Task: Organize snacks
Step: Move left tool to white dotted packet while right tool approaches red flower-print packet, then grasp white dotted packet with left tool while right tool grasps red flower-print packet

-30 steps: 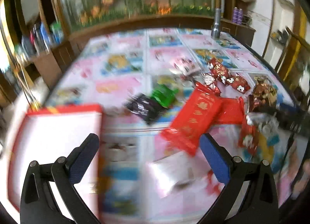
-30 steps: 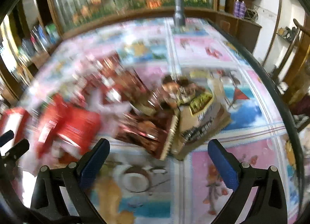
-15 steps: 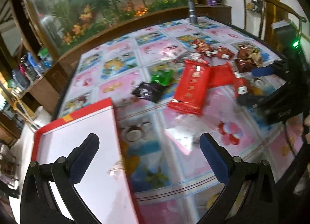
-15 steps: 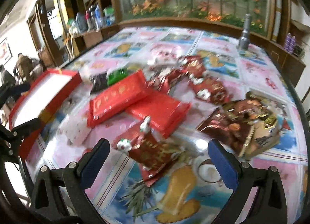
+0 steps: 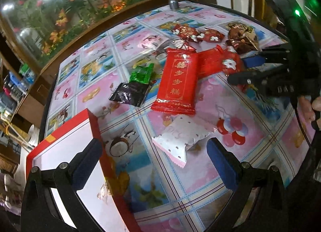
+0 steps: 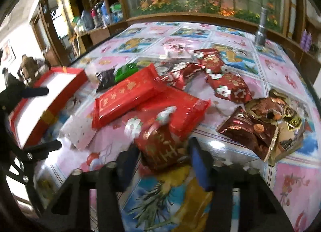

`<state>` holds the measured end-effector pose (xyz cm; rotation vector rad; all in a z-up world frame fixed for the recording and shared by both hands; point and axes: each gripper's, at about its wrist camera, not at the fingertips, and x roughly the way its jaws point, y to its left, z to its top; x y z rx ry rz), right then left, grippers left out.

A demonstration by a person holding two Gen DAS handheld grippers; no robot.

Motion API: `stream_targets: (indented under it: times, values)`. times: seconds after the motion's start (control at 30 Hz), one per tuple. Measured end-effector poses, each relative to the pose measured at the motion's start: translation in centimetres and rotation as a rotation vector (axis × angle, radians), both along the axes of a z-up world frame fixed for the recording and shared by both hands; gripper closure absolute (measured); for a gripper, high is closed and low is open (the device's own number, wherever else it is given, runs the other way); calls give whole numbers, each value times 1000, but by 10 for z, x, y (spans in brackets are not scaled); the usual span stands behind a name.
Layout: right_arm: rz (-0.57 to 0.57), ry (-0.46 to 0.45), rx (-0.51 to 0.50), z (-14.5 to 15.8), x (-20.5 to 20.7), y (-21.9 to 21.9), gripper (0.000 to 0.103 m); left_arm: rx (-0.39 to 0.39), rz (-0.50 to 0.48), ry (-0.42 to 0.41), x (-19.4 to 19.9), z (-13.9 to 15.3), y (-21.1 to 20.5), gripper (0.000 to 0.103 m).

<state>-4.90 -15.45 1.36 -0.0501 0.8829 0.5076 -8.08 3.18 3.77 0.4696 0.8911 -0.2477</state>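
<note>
Left of the long red snack pack (image 5: 177, 80) I see the red-rimmed box (image 5: 66, 141) on the worktop (image 5: 250, 115); my left tool (image 5: 152, 163) hangs spread apart, nothing between its pads, just short of the white dotted packet (image 5: 180, 137). Right of the long pack, my right tool (image 6: 163, 163) has just been closing, its pads now clamped on the red flowered snack packet (image 6: 158, 143).
</note>
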Motion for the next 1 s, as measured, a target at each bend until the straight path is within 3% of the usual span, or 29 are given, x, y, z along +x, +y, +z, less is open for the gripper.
stream_targets:
  times: [0.1,0.2,0.37,0.6,0.73,0.83,0.9,1.0]
  values:
    - [-16,16,25,1,2,-6,66,28,-38,6,1,-1,-6,0]
    - [-13,53,117,4,4,-15,66,24,-80,13,2,0,-13,0]
    - [-22,31,247,18,1,-31,66,17,-134,51,9,-6,-24,0]
    - [-87,71,332,18,9,-49,66,-6,-123,81,19,-12,-22,0]
    - [-87,62,336,19,8,-50,65,-6,-115,90,22,-15,-18,9]
    - [-78,67,322,18,8,-47,64,0,-118,99,21,-19,-17,26]
    - [-78,89,308,14,10,-45,64,-15,-121,105,21,-19,-16,31]
    - [-71,107,303,12,11,-44,62,-43,-130,120,20,-19,-15,49]
